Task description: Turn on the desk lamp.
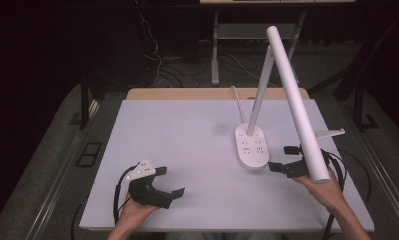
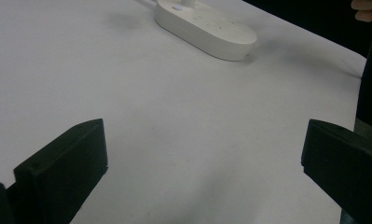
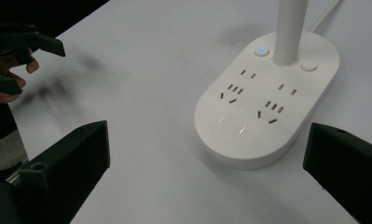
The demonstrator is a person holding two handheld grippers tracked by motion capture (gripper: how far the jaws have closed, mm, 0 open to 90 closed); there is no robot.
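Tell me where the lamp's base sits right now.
In the high view the lamp base stands on the white table, right of centre, just left of the right gripper; the right gripper view shows it directly ahead.

Open table on your left, lamp crowding your right

Your left gripper (image 1: 168,182), jaws spread, has bare white table (image 1: 177,135) ahead and to both sides, free all the way to the lamp base (image 1: 251,145). Your right gripper (image 1: 283,158), jaws also apart, sits just beside that base, and the slanted lamp head (image 1: 297,100) hangs over it, blocking a straight lift. The upright stem (image 1: 259,92) and its cord (image 1: 238,102) bar the far side.
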